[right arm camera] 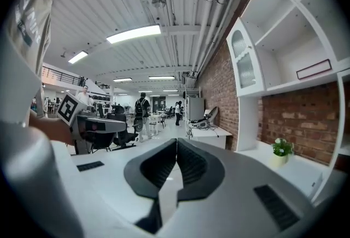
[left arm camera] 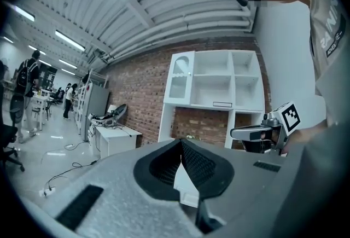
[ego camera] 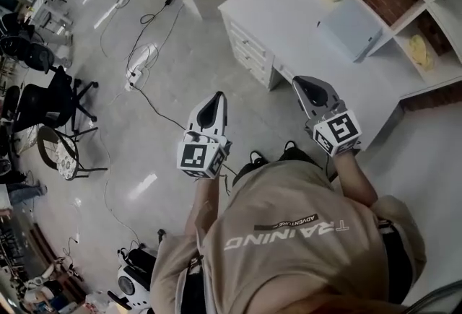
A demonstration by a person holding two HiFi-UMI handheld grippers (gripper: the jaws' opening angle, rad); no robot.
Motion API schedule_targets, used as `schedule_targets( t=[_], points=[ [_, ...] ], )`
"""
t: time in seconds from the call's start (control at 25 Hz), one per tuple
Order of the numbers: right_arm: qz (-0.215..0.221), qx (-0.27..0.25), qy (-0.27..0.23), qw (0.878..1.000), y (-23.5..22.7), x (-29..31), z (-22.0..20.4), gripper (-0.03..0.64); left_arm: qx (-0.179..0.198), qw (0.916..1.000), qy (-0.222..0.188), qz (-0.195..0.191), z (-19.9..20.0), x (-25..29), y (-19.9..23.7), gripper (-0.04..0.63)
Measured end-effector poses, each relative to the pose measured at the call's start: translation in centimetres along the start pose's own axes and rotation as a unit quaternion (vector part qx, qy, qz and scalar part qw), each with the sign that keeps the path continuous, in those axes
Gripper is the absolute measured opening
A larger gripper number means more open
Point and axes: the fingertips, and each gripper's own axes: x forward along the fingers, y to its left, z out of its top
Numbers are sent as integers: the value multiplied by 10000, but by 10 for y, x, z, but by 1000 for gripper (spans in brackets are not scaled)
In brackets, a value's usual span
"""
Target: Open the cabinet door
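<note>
**Asker:** Since the white surface with drawers [ego camera: 281, 31] stands before you, where is the arched, glass-fronted white cabinet door [right arm camera: 244, 64]?

**Me:** At the upper left of the white shelf unit [left arm camera: 216, 81] on the red brick wall [left arm camera: 139, 97], well apart from me. My left tongs [left arm camera: 181, 144] and right tongs [right arm camera: 176, 141] are both closed on nothing. A small potted plant [right arm camera: 281, 150] and a pale flat box [ego camera: 350, 27] sit on that surface.

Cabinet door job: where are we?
Done: nothing. The glass cabinet door on the shelf unit looks shut. In hand: nothing. The left gripper and right gripper are both shut and empty, held in the air short of the desk. Left: reach the door, grip it, swing it open.
</note>
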Motion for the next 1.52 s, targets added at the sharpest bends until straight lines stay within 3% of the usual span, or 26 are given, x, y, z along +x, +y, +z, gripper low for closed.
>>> schedule_targets(
  t=[0.2, 0.44, 0.84, 1.08, 1.52],
  points=[
    [-87, 58, 153, 9998, 4, 14, -13, 14, -91, 9997, 121, -196, -15, 8, 11, 8],
    [-109, 155, 261, 9995, -1, 34, -17, 14, -123, 9997, 179, -150, -14, 16, 33, 8],
    [169, 344, 13, 9993, -74, 123, -16, 14, -109, 9993, 362, -26, -3, 109, 71, 8],
    [373, 251, -177, 9988, -119, 177, 3, 14, -134, 9997, 200, -35, 27, 174, 98, 8],
    [405, 390, 251, 9981, -157, 227, -18, 14, -415, 9983, 401, 0, 12, 233, 135, 8]
  ],
)
